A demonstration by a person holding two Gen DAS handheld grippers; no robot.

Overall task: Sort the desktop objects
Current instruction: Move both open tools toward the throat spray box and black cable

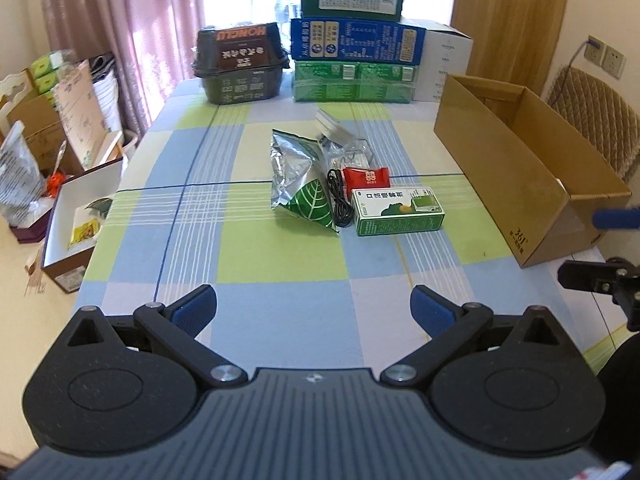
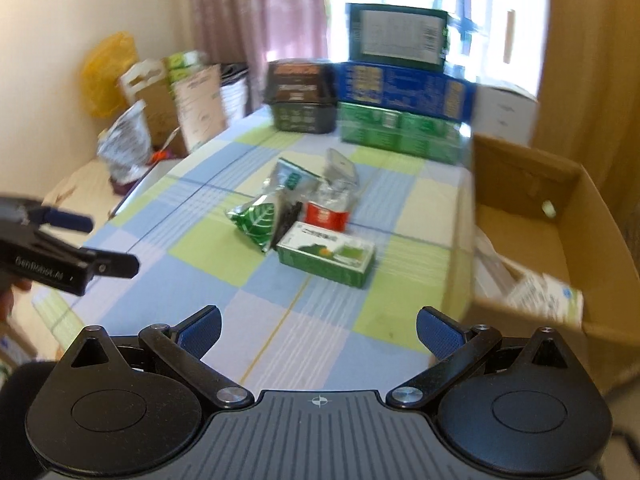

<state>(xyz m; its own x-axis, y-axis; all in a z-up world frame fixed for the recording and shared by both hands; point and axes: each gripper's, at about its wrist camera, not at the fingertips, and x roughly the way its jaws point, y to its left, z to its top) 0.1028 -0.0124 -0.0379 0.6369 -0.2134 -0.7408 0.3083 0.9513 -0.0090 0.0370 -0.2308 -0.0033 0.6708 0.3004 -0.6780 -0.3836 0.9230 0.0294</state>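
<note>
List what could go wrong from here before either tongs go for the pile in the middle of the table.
1. The black cable lies wedged between the foil snack bag and the green box; lifting either may drag it along.
2. The clear plastic wrapper behind the red packet looks hard to see and pinch.
3. Both left tongs and right tongs hang open, facing the same pile; they could collide.

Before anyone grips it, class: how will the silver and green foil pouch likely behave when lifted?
The foil pouch looks crinkled and creased, so it probably flexes and crumples rather than staying stiff. Its glossy surface may slip between the fingers. It lies flat, so rolling seems unlikely.
</note>
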